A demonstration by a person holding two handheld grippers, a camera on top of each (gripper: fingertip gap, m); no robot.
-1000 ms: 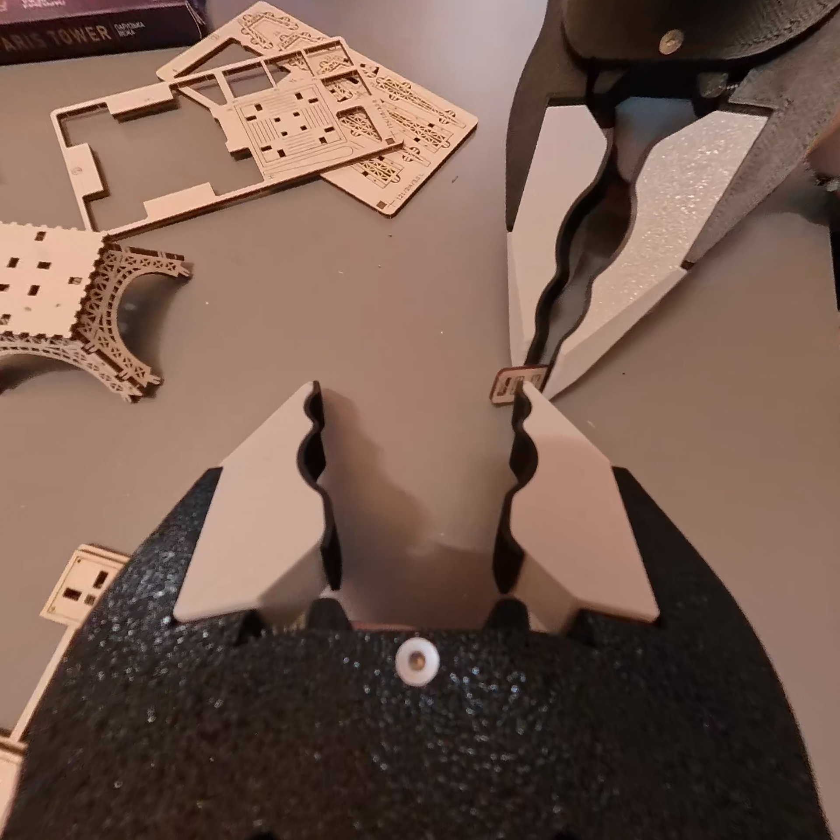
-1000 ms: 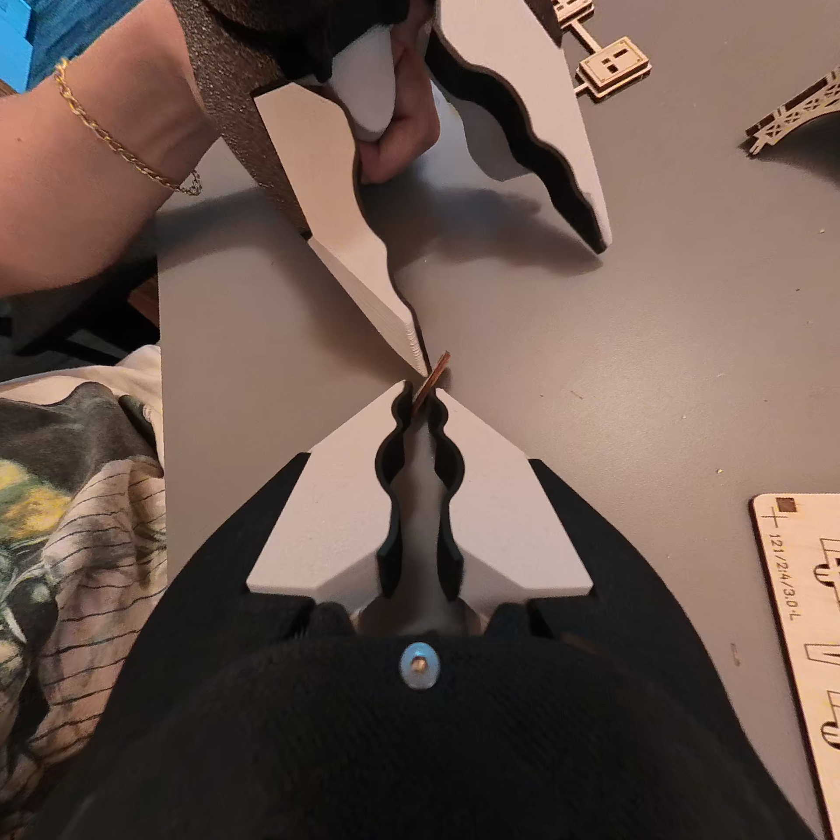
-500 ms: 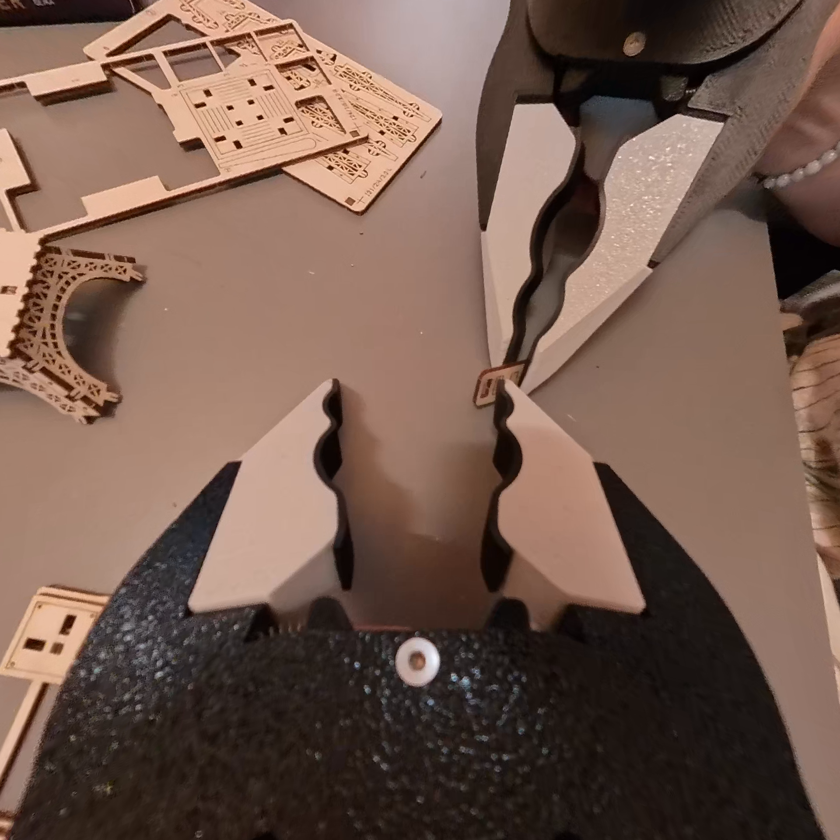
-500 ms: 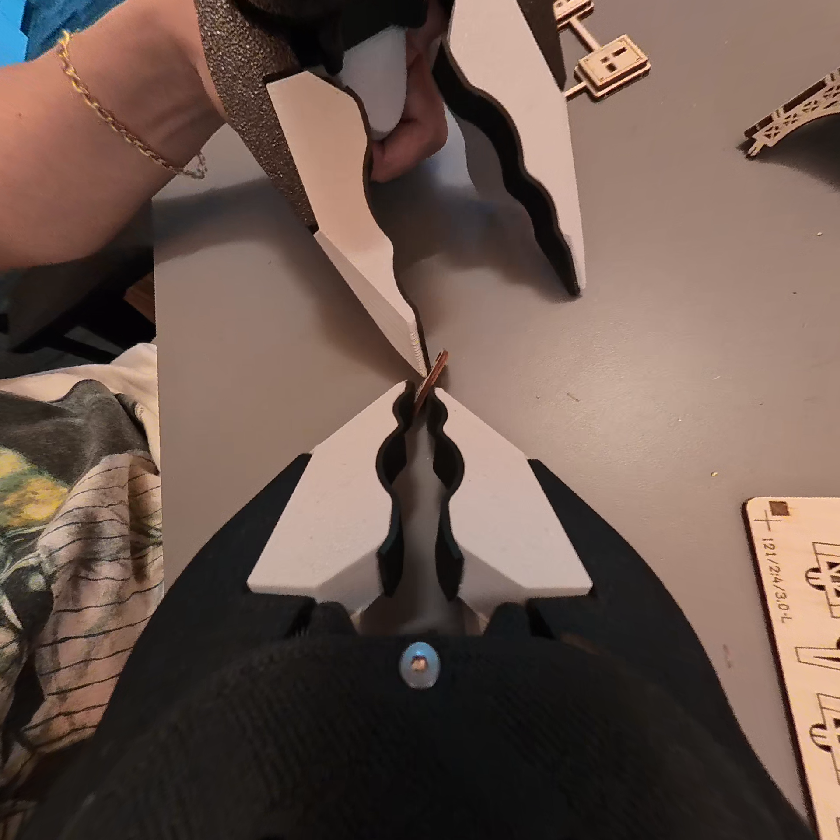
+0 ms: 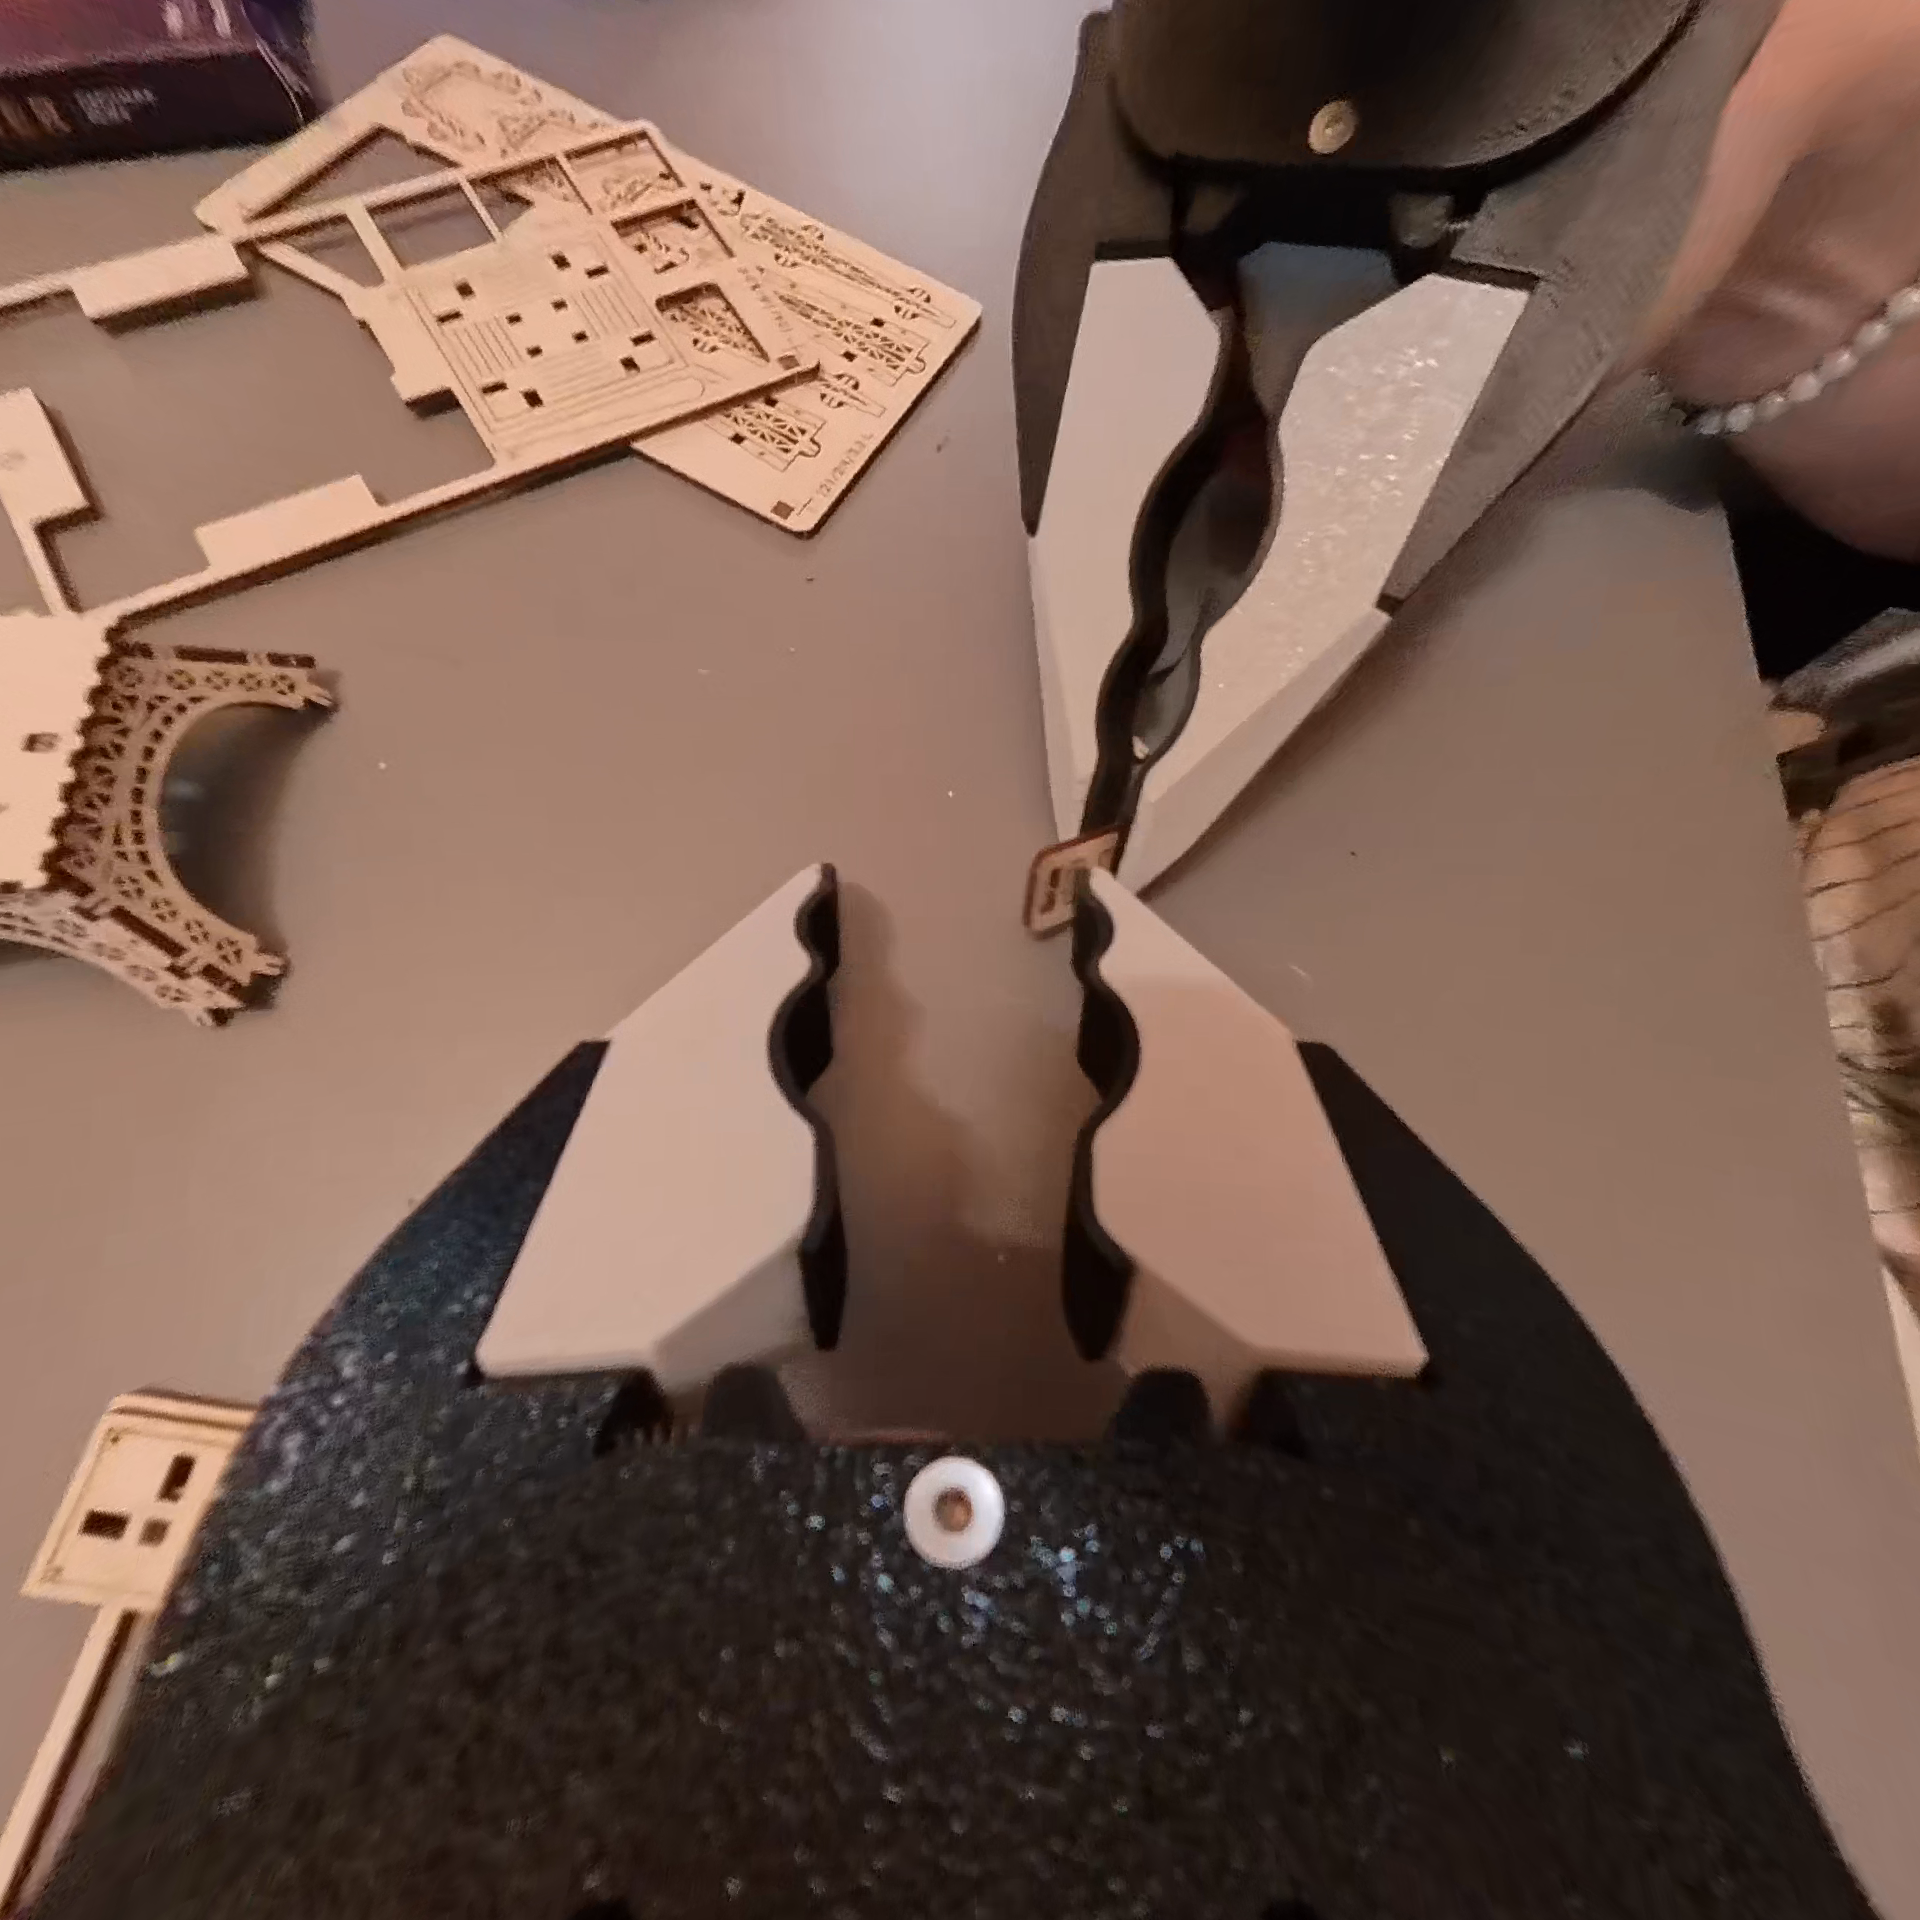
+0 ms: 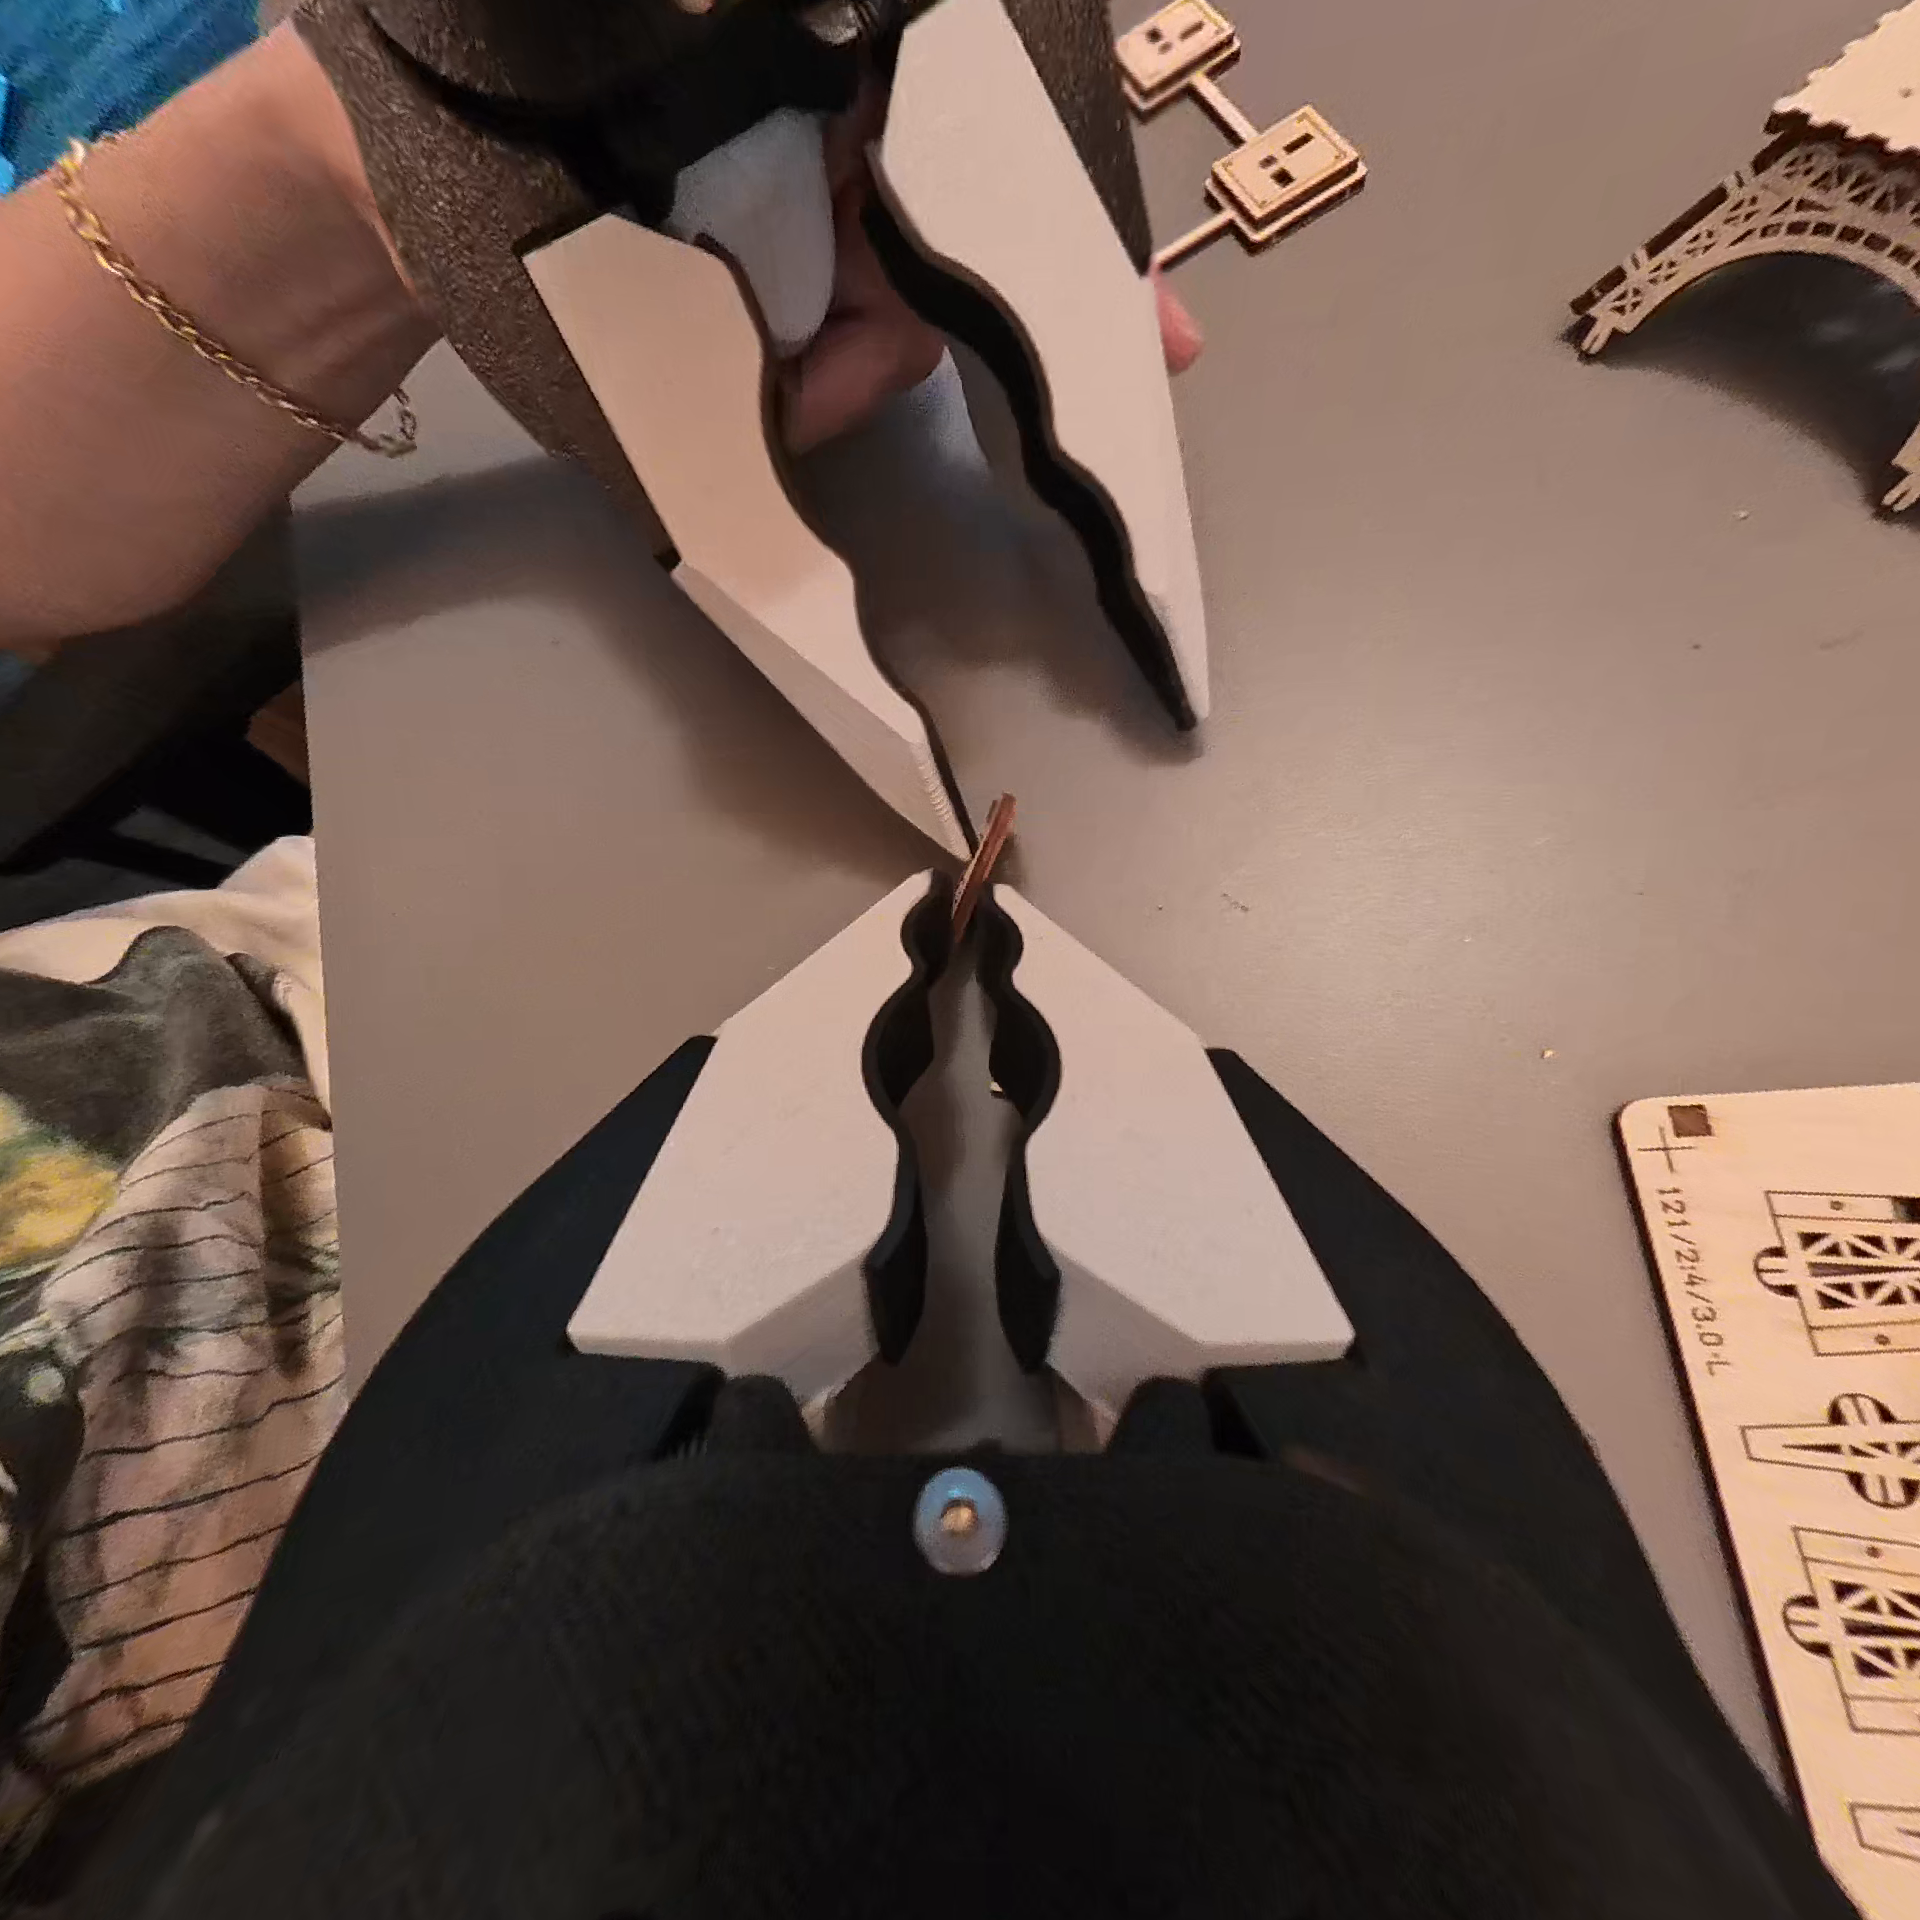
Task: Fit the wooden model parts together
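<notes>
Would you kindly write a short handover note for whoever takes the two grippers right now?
Right gripper: shut on a small wooden piece, pinched at its tips just above the table.
Left gripper: open, empty; one fingertip sits right beside the piece, seemingly touching it.
Parts: tower base stands to the left gripper's left; cut-out sheets lie beyond it; another sheet lies beside the right gripper; a two-block part lies behind the left gripper.
Done: base assembled, small piece picked up.
Left: regrip or pass the piece if needed, then fit it to the model.
</notes>
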